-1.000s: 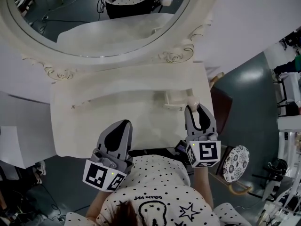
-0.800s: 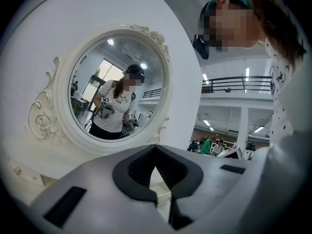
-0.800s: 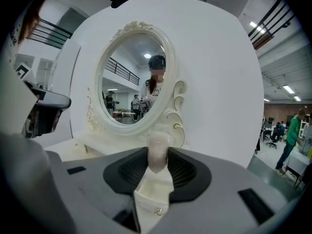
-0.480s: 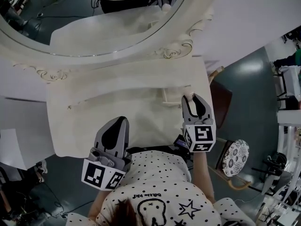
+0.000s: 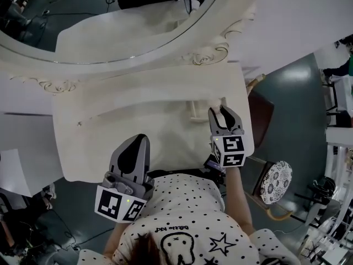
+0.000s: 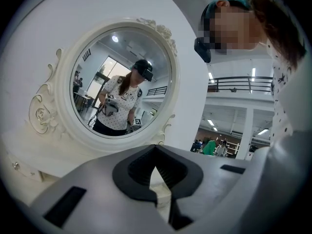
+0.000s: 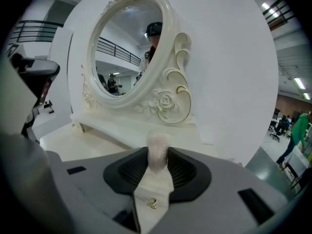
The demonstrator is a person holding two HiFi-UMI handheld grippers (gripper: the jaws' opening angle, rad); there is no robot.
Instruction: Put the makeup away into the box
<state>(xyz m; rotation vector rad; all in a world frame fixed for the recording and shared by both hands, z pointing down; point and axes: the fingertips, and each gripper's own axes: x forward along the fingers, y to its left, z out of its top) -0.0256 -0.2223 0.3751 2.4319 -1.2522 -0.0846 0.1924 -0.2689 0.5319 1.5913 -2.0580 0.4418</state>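
My right gripper point(image 5: 223, 112) point(image 7: 158, 156) is shut on a pale pink makeup tube point(image 7: 158, 150), which stands upright between the black pads. It hovers over the right side of the white dressing table point(image 5: 110, 142), just right of a small white box point(image 5: 199, 111). Through the gap under the tube shows a white surface with a small gold fitting point(image 7: 152, 204). My left gripper point(image 5: 134, 143) point(image 6: 155, 165) is shut and holds nothing, above the table's near edge.
A large oval mirror point(image 5: 110, 21) in an ornate white frame stands at the back of the table, over a raised shelf point(image 5: 149, 101). A round patterned stool point(image 5: 274, 191) and a dark chair point(image 5: 259, 117) are on the floor to the right.
My right gripper has come down and a little toward the small white box, with the tube still in it. The left gripper has stayed where it was.
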